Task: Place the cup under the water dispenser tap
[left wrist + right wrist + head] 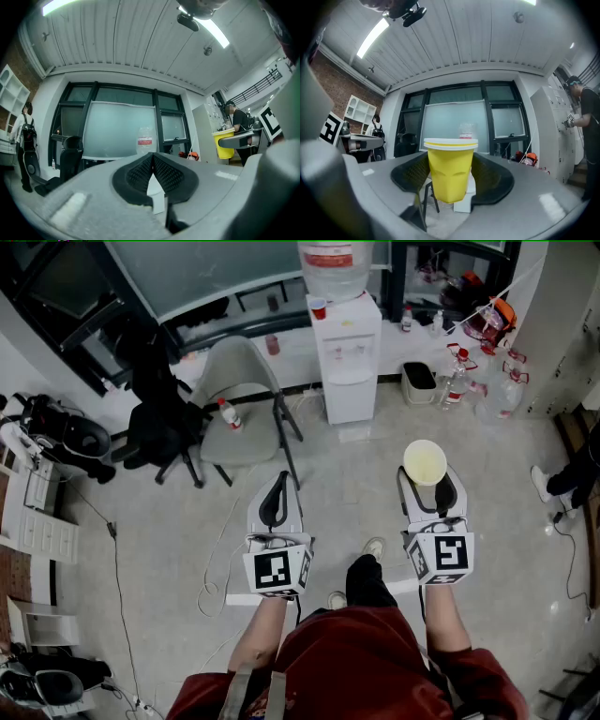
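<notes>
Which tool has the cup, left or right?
The right tool: its jaws grip the yellow cup by its sides. The left tool has its jaws shut together, with nothing between them.

Bottle on water dispenser cut off @ top edge; taps too small to ID.

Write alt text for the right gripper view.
A yellow plastic cup with a white rim stands upright, clamped between the dark jaws of the right gripper. Straight behind it, a white water dispenser topped by a clear bottle stands before a large window; a person stands at the right edge.
</notes>
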A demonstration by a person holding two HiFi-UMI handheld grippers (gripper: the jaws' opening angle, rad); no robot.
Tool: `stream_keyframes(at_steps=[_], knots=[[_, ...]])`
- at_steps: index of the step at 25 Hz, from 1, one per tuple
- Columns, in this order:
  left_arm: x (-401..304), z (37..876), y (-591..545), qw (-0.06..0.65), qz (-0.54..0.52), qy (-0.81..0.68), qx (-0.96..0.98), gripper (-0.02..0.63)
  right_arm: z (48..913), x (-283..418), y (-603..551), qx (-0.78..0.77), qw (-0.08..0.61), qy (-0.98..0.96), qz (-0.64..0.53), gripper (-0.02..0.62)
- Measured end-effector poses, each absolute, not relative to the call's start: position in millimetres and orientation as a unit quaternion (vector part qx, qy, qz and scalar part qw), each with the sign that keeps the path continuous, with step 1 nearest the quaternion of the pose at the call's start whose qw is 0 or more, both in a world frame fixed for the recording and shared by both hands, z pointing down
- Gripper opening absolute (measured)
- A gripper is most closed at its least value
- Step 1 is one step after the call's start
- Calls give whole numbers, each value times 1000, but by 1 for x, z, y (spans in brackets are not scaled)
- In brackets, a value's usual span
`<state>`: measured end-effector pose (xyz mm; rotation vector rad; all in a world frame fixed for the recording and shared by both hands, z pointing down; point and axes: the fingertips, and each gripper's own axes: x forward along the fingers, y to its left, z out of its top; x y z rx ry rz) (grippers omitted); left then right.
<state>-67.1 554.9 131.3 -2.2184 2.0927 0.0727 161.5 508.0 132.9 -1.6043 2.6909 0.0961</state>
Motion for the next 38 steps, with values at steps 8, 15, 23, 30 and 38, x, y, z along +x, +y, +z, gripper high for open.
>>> stream_keyframes(at_steps=[8,15,23,30,38], knots=[[-64,134,525,40,23,682,-729,6,140,160,479,-513,-2,858,23,270],[-62,147,482,29,13,679,-734,6,153,162,437,-519,-5,855,13,276],[-49,164,409,6,-1,670,-742,6,170,175,371,-528,-14,849,-2,276],[-17,163,333,13,-2,662,-749,6,179,205,302,-535,-14,845,-22,278],[22,144,260,31,-15,654,-756,6,175,241,232,-536,-3,844,-19,278]])
